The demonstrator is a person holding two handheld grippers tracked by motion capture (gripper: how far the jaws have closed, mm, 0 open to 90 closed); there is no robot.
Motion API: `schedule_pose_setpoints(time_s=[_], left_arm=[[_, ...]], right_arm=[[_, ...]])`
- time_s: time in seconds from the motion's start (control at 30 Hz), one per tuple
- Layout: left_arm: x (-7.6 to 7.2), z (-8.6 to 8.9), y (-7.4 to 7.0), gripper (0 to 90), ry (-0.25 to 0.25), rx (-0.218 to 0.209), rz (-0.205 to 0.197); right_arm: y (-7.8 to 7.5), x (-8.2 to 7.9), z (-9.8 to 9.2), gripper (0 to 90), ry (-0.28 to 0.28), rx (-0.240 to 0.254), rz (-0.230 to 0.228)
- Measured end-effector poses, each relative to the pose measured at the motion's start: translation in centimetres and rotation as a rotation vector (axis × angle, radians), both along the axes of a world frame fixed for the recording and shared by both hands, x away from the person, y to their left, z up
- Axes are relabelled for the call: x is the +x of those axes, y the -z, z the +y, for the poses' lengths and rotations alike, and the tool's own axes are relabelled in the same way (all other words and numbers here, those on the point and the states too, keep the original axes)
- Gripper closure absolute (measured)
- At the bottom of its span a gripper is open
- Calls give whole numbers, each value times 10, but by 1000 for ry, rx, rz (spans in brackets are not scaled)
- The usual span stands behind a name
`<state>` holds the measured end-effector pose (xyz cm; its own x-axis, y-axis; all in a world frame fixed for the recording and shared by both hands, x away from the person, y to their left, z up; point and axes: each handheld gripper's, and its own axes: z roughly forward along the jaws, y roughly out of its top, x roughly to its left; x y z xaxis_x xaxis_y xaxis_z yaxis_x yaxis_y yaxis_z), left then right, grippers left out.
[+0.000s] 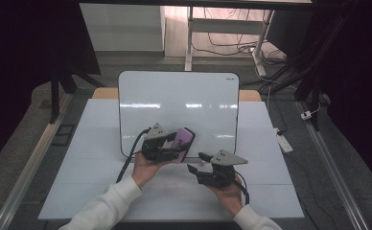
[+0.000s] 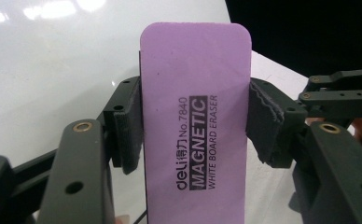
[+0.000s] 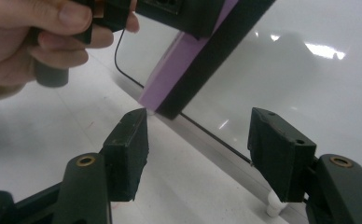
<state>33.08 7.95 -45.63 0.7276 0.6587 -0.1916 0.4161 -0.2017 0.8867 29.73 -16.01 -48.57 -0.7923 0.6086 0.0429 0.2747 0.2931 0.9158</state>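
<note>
High view: left gripper point(image 1: 172, 146) clamps purple rectangular foam whiteboard eraser point(image 1: 184, 142) over near edge of glossy white whiteboard point(image 1: 174, 103) on the desk; right gripper point(image 1: 199, 163) just right of it, nearer the desk's front edge; left gripper view: pads pinch eraser point(image 2: 195, 126) across its width, long axis running away from the jaws; right gripper view: jaws apart, empty; eraser point(image 3: 170, 74) just ahead, tilted, black felt face toward board.

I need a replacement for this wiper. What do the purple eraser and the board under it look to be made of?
Eraser: probably matte purple foam with printed lettering, backed by a black layer, perhaps felt; the material is uncertain. Whiteboard: glossy white surface, mirroring ceiling lights, with a thin dark edge; likely coated steel, since the eraser says magnetic.
</note>
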Motion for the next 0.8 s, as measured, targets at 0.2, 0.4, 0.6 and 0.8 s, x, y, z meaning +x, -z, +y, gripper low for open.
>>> schedule_pose_setpoints(time_s=[0.2,0.4,0.6,0.8], left_arm=[[-1,-3,1,412,8,-3,3],[-2,-8,1,412,13,-9,-1],[-5,-13,0,412,23,-17,-11],[-5,-15,0,412,4,-15,-20]], right_arm=[[0,2,3,378,17,22,13],[0,1,8,378,25,27,11],[1,4,10,381,57,48,30],[2,5,11,411,70,86,52]])
